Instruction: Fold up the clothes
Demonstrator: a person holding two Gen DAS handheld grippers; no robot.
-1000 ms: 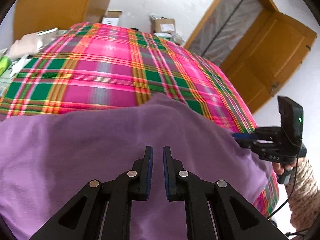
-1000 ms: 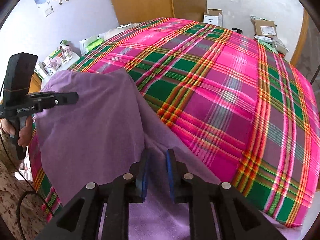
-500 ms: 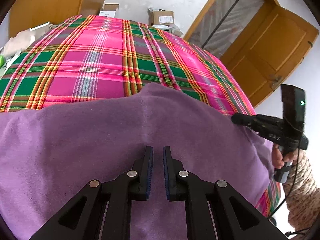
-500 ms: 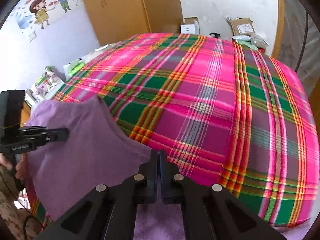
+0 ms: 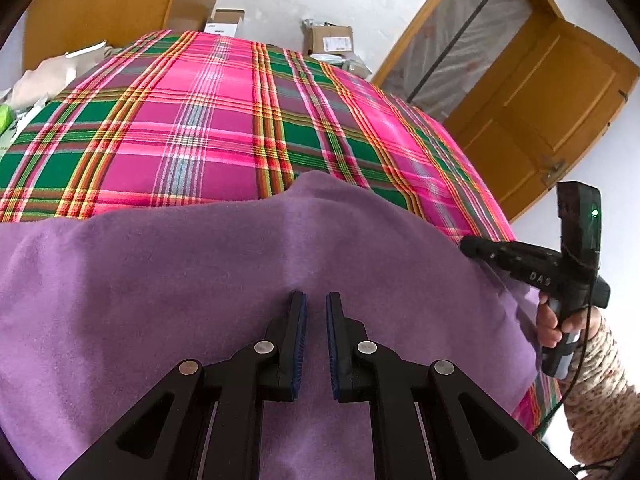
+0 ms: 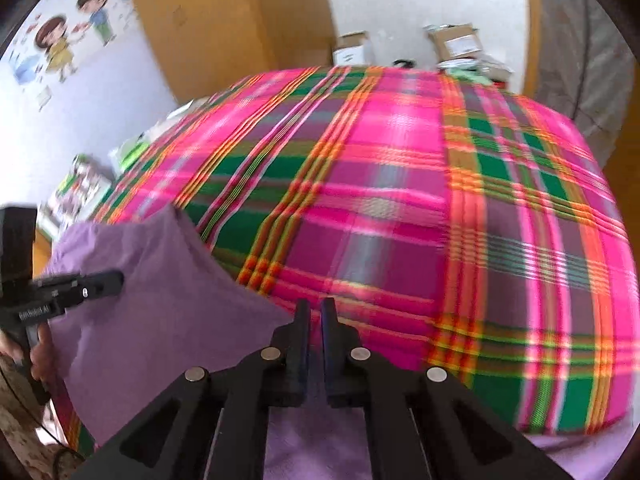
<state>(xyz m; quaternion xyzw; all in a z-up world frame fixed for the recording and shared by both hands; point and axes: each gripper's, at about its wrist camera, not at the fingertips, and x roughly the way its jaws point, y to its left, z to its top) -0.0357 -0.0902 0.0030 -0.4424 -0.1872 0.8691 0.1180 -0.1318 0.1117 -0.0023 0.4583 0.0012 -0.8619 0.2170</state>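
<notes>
While a purple garment point(image 5: 248, 272) lies spread on the plaid bed point(image 5: 192, 128), folding has barely begun. Left gripper point(image 5: 316, 312) sits slightly parted, holding nothing; right gripper point(image 6: 315, 316) nearly closed at cloth's edge, grip unclear w/ blur.

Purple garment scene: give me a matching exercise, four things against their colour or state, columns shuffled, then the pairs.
Things:
1. purple garment
2. bedspread
3. door
4. left gripper

States:
A. pink and green plaid
B. fingers slightly apart, over purple cloth
C. lies across the near edge of the bed
D. orange-brown wood, standing open

Pairs: 1-C, 2-A, 3-D, 4-B
</notes>
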